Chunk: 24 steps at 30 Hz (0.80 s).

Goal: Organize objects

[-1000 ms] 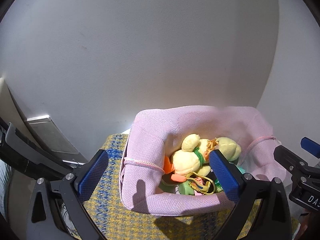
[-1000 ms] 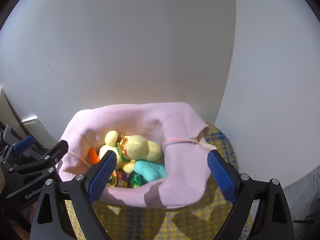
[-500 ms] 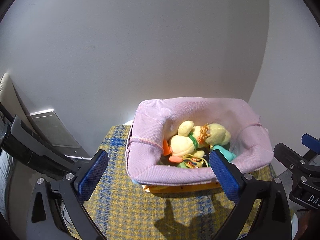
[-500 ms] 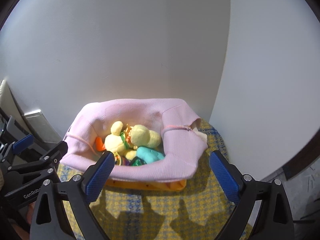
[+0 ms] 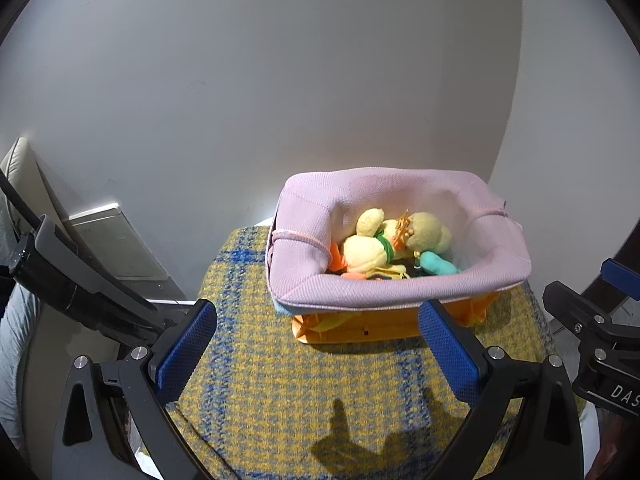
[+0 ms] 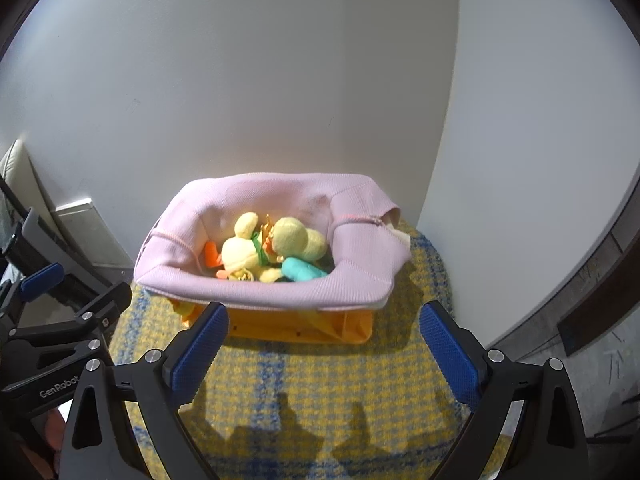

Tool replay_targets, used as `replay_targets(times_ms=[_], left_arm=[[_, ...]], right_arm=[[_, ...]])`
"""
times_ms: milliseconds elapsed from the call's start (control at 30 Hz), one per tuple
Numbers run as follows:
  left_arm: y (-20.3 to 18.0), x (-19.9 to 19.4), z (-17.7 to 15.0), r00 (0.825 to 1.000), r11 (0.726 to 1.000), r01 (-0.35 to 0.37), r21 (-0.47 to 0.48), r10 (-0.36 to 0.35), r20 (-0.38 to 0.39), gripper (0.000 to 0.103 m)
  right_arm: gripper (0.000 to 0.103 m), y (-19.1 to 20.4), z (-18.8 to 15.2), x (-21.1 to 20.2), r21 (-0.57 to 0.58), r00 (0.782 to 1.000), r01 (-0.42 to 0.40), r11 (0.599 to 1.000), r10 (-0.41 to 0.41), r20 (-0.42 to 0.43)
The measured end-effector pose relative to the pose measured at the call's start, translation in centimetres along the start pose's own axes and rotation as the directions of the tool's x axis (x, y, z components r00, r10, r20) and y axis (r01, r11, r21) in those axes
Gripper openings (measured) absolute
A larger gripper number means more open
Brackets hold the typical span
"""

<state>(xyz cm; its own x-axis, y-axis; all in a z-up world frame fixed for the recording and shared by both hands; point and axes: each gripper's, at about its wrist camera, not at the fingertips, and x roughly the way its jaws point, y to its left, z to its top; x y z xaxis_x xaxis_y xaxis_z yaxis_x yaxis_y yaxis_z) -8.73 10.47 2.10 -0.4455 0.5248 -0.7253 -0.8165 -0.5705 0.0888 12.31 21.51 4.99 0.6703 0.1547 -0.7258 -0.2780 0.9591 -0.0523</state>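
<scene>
An orange bin with a pink fabric liner [image 5: 400, 292] [image 6: 280, 292] stands on a yellow and blue plaid cloth [image 5: 300, 392] [image 6: 320, 380] against a white wall. Inside lie a yellow plush toy [image 5: 372, 252] [image 6: 248, 252], a teal toy [image 5: 438, 264] [image 6: 302, 270] and orange pieces. My left gripper [image 5: 320, 352] is open and empty, in front of the bin. My right gripper [image 6: 324, 348] is open and empty, also in front of the bin. Each gripper shows at the edge of the other's view.
A white wall corner rises right behind the bin. A grey flat panel [image 5: 116, 248] [image 6: 88, 232] leans against the wall at the left. Dark floor and baseboard [image 6: 592, 304] lie to the right of the cloth.
Both grippers have pulled back and away from the bin. The bin now stands free on the cloth with its orange base showing.
</scene>
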Motion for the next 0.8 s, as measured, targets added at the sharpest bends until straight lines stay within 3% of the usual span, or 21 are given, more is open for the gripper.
replay_targets(times_ms=[800], left_arm=[[0.4, -4.8, -6.1, 0.996, 0.999, 0.044, 0.016, -0.042, -0.072, 0.103]], right_arm=[[0.097, 0.2, -6.6, -5.3, -0.001, 0.999, -0.014, 1.0, 0.014, -0.046]])
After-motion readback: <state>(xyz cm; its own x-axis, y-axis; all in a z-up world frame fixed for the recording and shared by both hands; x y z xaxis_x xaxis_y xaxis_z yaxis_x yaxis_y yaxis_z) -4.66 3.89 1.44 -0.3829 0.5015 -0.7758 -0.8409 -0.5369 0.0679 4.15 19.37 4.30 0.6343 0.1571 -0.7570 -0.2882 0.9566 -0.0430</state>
